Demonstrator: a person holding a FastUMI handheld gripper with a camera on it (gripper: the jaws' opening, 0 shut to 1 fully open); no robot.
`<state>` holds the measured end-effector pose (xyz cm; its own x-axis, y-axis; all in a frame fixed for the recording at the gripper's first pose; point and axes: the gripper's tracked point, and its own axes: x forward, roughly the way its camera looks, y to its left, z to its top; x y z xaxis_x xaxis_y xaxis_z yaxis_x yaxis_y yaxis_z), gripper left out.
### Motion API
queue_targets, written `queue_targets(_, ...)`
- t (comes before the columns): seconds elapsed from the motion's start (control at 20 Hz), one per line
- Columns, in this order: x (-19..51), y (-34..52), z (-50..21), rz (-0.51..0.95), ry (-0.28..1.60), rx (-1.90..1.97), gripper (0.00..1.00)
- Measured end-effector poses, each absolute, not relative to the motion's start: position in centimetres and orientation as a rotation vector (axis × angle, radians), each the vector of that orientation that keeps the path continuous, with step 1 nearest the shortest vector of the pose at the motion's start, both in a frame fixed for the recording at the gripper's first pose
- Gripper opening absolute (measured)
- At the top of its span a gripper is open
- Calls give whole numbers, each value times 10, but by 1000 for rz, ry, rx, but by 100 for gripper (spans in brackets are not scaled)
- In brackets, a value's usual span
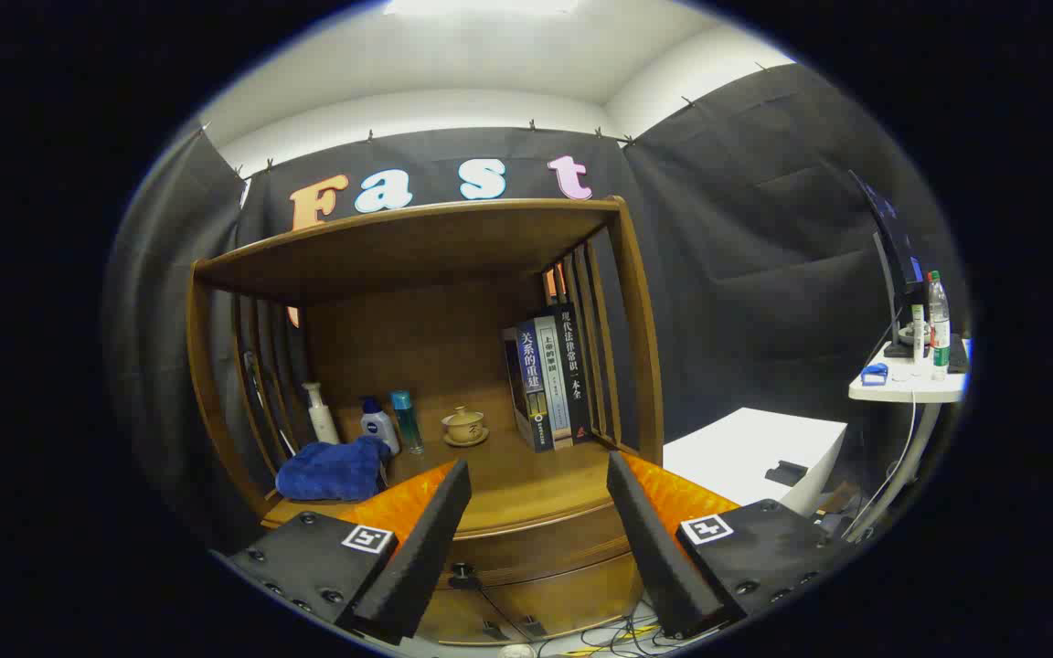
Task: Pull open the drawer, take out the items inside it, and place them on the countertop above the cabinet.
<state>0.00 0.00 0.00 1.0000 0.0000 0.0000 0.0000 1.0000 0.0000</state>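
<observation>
The tongs (537, 475) are hovering with fingers apart before a wooden cabinet. Its drawer (536, 548) is sitting closed just beyond them, knob (462, 573) near the left finger. A blue cloth (333, 470) is lying far left on the desk (526, 489).

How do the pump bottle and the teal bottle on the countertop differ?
The pump bottle is white with a pump head; the teal bottle is see-through teal, slimmer, with a plain cap. The pump bottle stands behind the blue cloth, farther from the lidded cup. Both stand upright. The gripper hovers open.
</observation>
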Motion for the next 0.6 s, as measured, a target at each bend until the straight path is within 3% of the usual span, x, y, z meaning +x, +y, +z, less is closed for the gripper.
queue_targets(0.6,3,18,-11,38,24,-25,98)
